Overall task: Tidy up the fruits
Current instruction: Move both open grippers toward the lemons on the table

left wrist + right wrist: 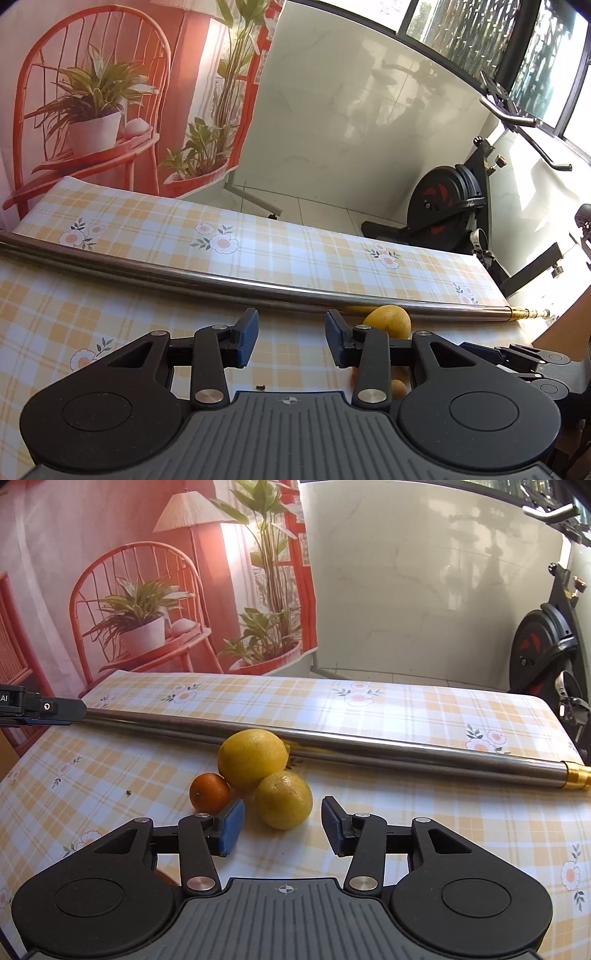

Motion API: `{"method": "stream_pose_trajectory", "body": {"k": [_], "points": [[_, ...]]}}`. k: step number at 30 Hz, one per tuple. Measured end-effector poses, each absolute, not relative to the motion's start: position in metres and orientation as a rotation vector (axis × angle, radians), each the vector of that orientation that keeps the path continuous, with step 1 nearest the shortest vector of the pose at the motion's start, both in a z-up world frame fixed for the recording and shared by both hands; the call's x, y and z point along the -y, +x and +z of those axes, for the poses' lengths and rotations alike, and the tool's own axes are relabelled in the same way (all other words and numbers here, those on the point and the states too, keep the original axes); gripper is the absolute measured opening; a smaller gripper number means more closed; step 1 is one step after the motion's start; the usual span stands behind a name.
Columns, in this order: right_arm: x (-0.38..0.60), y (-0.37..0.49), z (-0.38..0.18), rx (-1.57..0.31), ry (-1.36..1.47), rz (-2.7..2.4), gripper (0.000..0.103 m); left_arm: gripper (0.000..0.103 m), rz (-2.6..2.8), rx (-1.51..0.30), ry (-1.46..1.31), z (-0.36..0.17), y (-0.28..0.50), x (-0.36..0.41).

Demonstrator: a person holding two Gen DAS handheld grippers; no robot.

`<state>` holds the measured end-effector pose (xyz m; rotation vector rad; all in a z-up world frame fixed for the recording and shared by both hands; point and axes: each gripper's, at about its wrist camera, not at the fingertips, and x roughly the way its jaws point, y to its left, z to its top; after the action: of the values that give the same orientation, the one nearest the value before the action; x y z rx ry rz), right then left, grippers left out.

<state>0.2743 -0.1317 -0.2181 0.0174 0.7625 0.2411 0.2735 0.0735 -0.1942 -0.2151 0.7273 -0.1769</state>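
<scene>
The right claw (282,825) fills the bottom of its frame, jaws wide apart and holding nothing; a yellow fruit (283,799) lies on the table (424,812) in the gap just ahead of the blue pads (232,825). The left claw (291,338) is likewise spread wide and empty over bare cloth.

No container shows in either view. The only legible writing is "AI", white on a black block (22,705) at the left edge of the right view.

By size: the checked, flowered table spans both frames. A steel pole (369,749) with a brass tip crosses it from left to right. Center of the right view, the big yellow fruit (253,758) sits touching the pole's near side, the smaller yellow one touches its front, and a small orange (209,792) sits at their left.

The left view shows only one yellow fruit (388,321), right of center, half hidden behind the right finger, and the other claw's black parts (524,360) at the right edge.
</scene>
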Motion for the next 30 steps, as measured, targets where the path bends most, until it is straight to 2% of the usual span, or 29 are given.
{"method": "stream_pose_trajectory", "body": {"k": [3, 19, 30], "points": [[0.127, 0.287, -0.226, -0.772, 0.003, 0.240, 0.046, 0.051, -0.174, -0.724, -0.223, -0.195, 0.278, -0.073], [0.124, 0.315, -0.258, -0.841, 0.078, 0.246, 0.045, 0.051, -0.214, -0.752, -0.210, -0.207, 0.293, -0.057], [0.143, 0.292, -0.256, -0.807, 0.207, 0.204, 0.043, 0.051, -0.274, -0.793, -0.205, -0.216, 0.294, -0.048]]}}
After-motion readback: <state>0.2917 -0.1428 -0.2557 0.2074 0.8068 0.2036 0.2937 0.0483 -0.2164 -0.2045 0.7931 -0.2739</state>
